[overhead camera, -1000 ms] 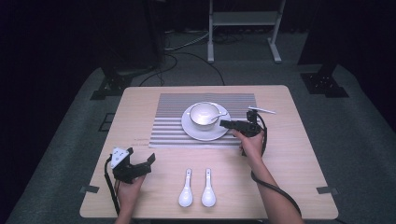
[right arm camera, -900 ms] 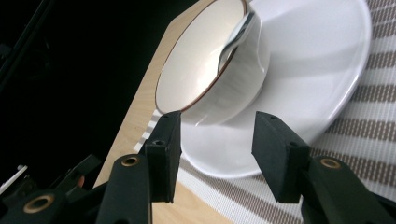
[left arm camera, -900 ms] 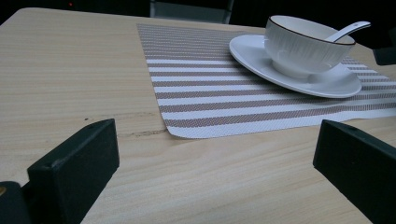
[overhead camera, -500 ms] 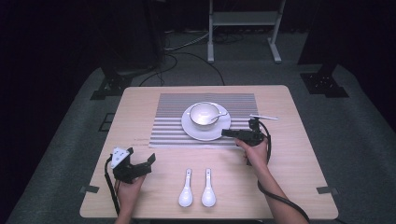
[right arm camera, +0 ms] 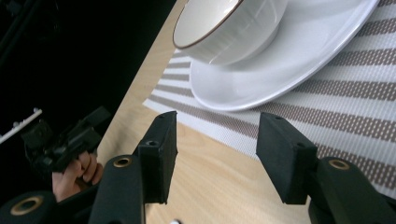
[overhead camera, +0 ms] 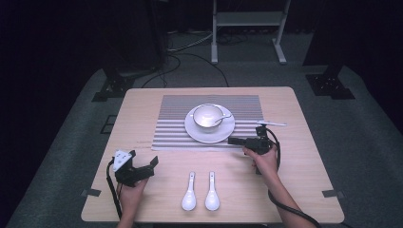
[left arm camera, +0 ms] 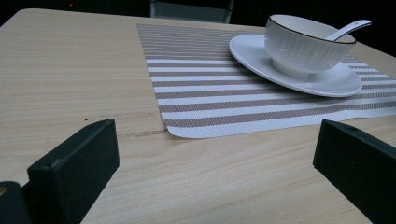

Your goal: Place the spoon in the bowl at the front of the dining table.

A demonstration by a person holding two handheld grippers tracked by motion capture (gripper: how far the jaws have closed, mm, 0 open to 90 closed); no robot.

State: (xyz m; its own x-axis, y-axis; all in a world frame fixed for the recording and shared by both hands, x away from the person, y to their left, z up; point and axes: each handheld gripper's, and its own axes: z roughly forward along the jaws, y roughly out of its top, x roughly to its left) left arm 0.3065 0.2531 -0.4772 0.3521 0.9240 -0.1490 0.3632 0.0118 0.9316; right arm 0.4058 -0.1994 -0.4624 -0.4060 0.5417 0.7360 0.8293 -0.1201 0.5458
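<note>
A white bowl [overhead camera: 207,115] with a dark rim stands on a white plate [overhead camera: 209,133] on a striped placemat [overhead camera: 171,130]. A white spoon [overhead camera: 223,118] rests in the bowl with its handle over the right rim. Two more white spoons [overhead camera: 189,194] [overhead camera: 212,192] lie side by side near the front edge. My right gripper [overhead camera: 232,140] is open and empty, low over the placemat's front edge, pointing left just in front of the plate [right arm camera: 280,60]. My left gripper [overhead camera: 149,167] is open and empty at the front left, facing the placemat [left arm camera: 210,88] and bowl [left arm camera: 308,44].
The wooden table [overhead camera: 294,156] has bare room at its left, right and front right. In the right gripper view the other hand and its gripper [right arm camera: 60,144] show beyond the table edge. Dark floor, cables and a metal stand [overhead camera: 247,28] lie behind the table.
My right gripper has drawn back from beside the bowl toward the person, down to the placemat's front edge. The left gripper has stayed in place.
</note>
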